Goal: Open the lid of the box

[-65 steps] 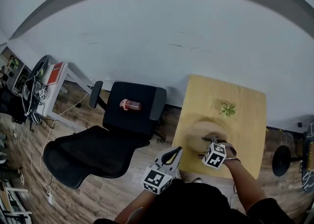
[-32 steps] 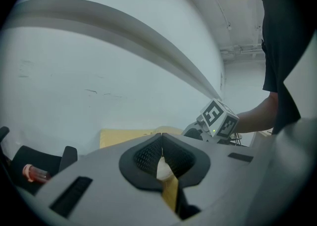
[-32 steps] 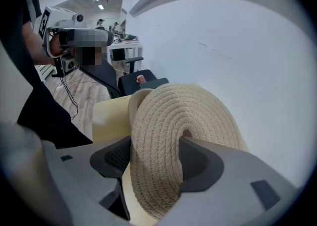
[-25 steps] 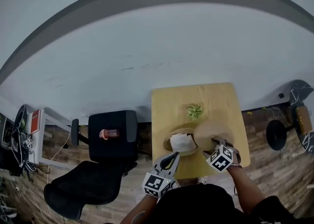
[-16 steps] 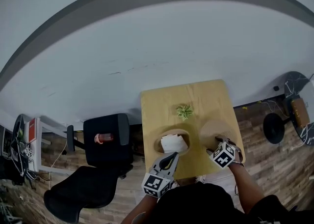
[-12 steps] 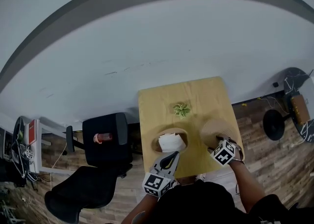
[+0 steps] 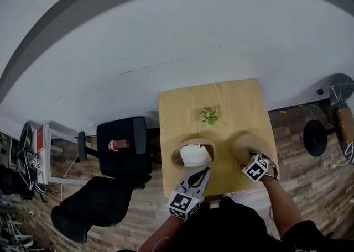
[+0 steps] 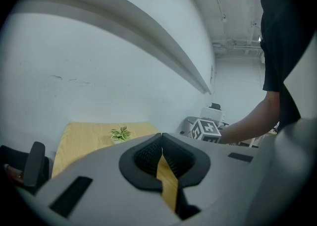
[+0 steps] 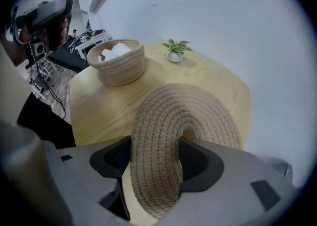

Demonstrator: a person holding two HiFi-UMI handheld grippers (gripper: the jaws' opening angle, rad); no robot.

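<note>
The round woven basket (image 7: 192, 155) stands uncovered on the wooden table (image 7: 221, 99), with something white and crumpled inside. In the right gripper view the same basket (image 9: 117, 62) sits at the back left. Its woven rope lid (image 7: 250, 146) lies to the right of it, apart from the basket. My right gripper (image 7: 251, 158) is shut on the lid's near edge. Seen from that gripper, the lid (image 9: 190, 103) bulges up between the pads, and the right gripper (image 9: 156, 159) pinches its rim. My left gripper (image 7: 203, 173) hovers at the table's front edge, shut on nothing; up close the left gripper (image 8: 161, 151) has its pads touching.
A small potted plant (image 7: 209, 116) stands behind the basket. Left of the table are a black office chair (image 7: 121, 159) with a red bottle (image 7: 119, 145) on it, and a second chair (image 7: 91, 212). A round stool base (image 7: 316, 137) is on the floor at the right.
The right gripper has carried the lid off the basket to the right, down beside it, leaving the white contents exposed. The left gripper has stayed near the front edge.
</note>
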